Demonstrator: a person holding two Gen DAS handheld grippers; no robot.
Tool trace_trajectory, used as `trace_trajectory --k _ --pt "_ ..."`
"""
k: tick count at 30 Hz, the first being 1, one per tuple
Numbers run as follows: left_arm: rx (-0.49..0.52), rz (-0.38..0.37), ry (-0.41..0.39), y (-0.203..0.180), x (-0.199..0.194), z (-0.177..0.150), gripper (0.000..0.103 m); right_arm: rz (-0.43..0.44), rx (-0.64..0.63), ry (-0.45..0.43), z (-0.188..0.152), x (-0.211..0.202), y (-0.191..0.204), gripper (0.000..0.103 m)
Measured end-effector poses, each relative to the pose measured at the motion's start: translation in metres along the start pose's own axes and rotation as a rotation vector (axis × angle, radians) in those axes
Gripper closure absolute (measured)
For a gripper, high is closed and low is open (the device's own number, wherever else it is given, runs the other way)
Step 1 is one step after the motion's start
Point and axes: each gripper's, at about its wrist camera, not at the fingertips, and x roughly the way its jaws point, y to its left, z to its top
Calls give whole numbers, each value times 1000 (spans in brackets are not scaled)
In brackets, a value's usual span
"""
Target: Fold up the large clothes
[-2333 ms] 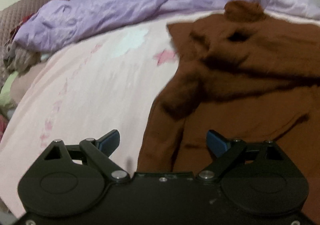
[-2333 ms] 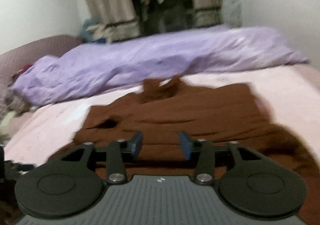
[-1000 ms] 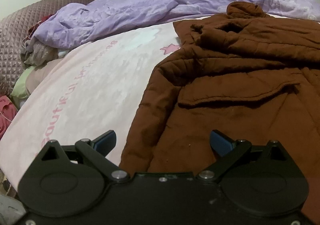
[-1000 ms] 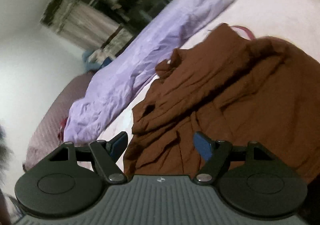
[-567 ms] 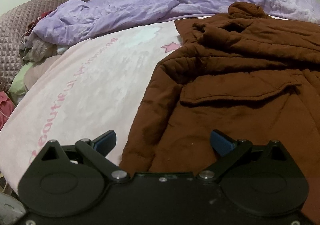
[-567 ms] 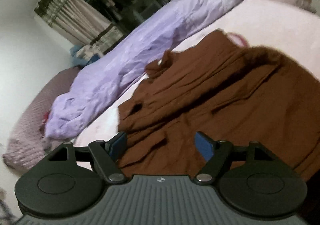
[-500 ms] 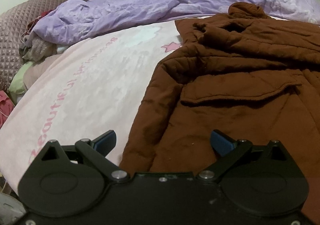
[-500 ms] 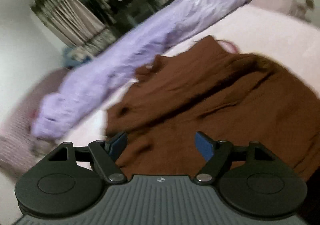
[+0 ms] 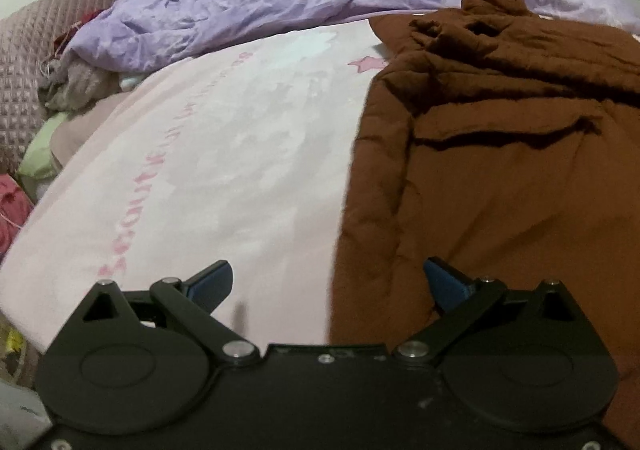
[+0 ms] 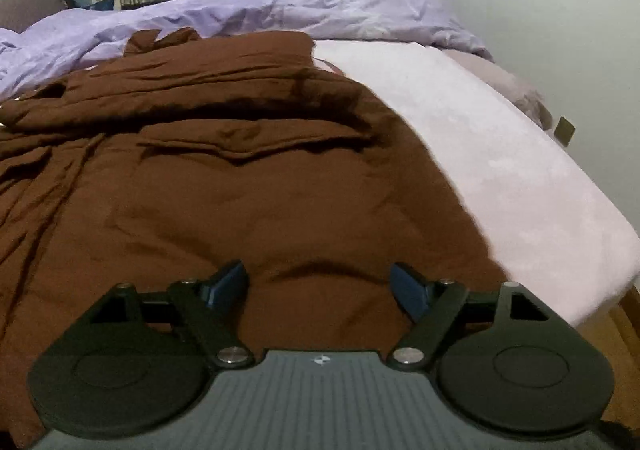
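Note:
A large brown quilted coat (image 9: 500,169) lies spread and rumpled on a pink bed sheet (image 9: 224,153); it also fills the right wrist view (image 10: 240,185). My left gripper (image 9: 328,282) is open and empty, just above the coat's near left edge. My right gripper (image 10: 320,284) is open and empty, low over the coat's near hem, right of the middle. The coat's collar end (image 10: 160,39) lies at the far side.
A lilac duvet (image 9: 280,5) is bunched along the far side of the bed. Pillows and loose clothes (image 9: 72,89) sit at the left by a quilted headboard (image 9: 24,61). The bed's right edge (image 10: 592,250) drops to a wooden floor; a wall stands beyond.
My right gripper has levelled out from a tilted view and now faces straight across the coat. My left gripper has shifted slightly along the coat's near left edge. Both stay open.

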Motion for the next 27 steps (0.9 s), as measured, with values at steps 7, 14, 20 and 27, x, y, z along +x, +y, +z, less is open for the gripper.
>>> trace_trajectory --k 7,14,20,27 --pt "107 83 -7 20 -34 -14 0 -183 -29 0 6 -25 -43 21" --pt "105 -98 -7 -25 -44 -21 0 92 -26 -24 2 -38 -5 23" --pt "-25 -137 14 1 -36 -28 0 82 -40 -6 -19 -29 -10 26" --pt "-159 -241 79 18 -26 -35 0 -118 33 -35 -28 -49 -58 5"
